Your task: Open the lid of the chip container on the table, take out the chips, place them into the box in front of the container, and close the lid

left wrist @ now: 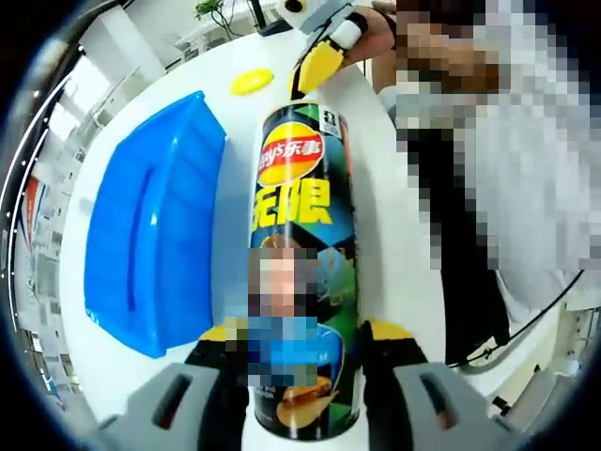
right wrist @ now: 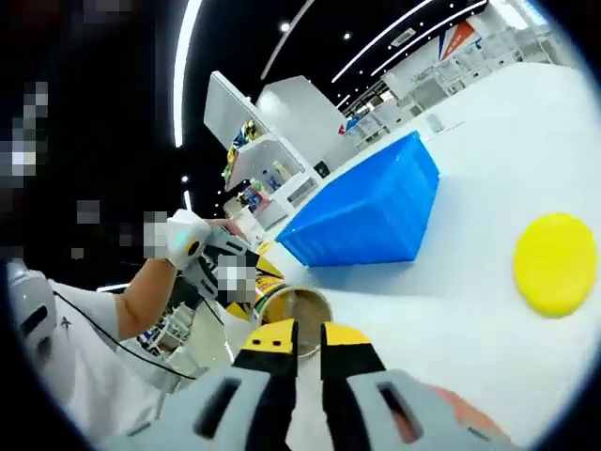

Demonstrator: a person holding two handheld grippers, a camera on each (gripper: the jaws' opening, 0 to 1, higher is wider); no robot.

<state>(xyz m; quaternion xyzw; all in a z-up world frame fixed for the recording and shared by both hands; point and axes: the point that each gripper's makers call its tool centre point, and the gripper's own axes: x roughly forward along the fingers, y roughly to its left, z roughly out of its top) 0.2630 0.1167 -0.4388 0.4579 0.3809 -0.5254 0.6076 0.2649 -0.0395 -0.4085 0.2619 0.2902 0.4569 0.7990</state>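
The chip can, black and green with a yellow logo, lies along the view between the jaws of my left gripper, which is shut on its lower body. Its mouth is open and looks brownish inside. My right gripper has its yellow-tipped jaws close together just in front of that mouth, with nothing visible between them; the right gripper also shows at the can's far end. The yellow lid lies flat on the white table, and the lid shows beyond the can. The blue box sits beside the can.
The white table carries the blue box with bare surface around the lid. A person's hand holds the left gripper, with an arm and white sleeve behind it. Shelves and stands fill the background.
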